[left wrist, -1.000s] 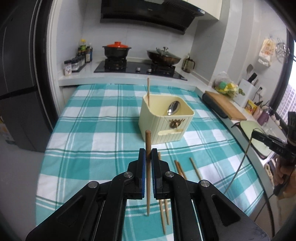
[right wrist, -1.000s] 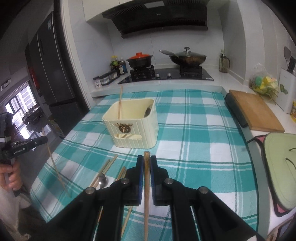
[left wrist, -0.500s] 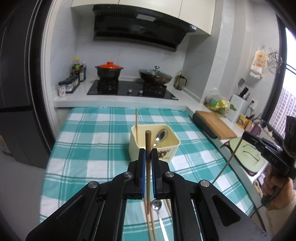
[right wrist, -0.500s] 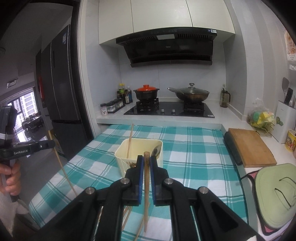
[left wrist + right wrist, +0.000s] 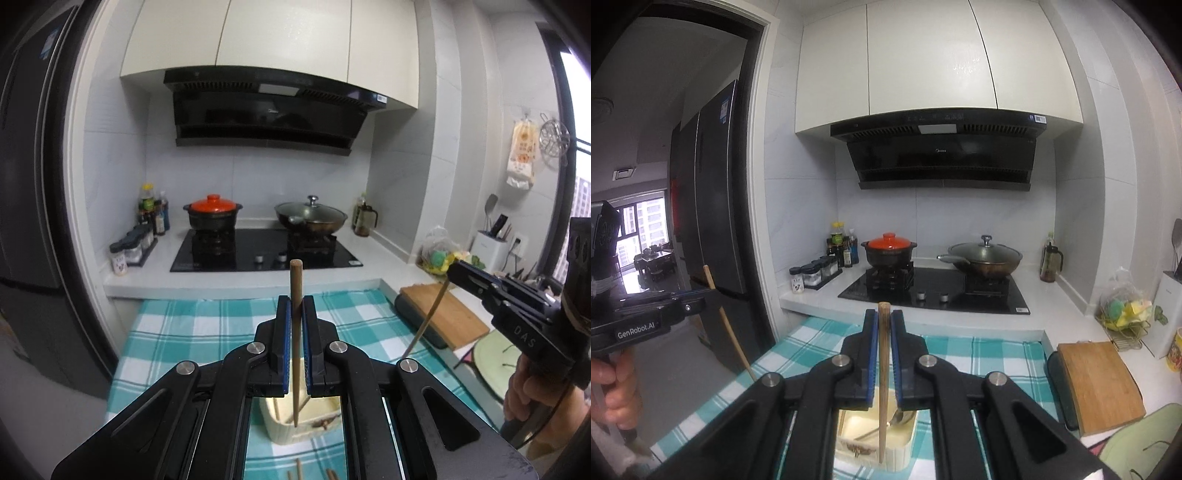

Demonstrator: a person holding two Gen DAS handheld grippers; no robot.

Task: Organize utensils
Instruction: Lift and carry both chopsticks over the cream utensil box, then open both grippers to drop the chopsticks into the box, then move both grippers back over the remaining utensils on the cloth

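I have a chopstick [image 5: 295,332] clamped upright in the left tool [image 5: 294,343] and another [image 5: 883,369] in the right tool [image 5: 883,354], both above the bin [image 5: 875,446]; next I lower and release.

grippers: two, left gripper [image 5: 294,314], right gripper [image 5: 884,328]
held chopsticks: two, left-held chopstick [image 5: 295,332], right-held chopstick [image 5: 883,376]
utensil holder [image 5: 864,448]: one
pots on the far stove: two, orange-lidded pot [image 5: 212,216], lidded wok [image 5: 312,218]
cutting board [image 5: 1097,384], right: one
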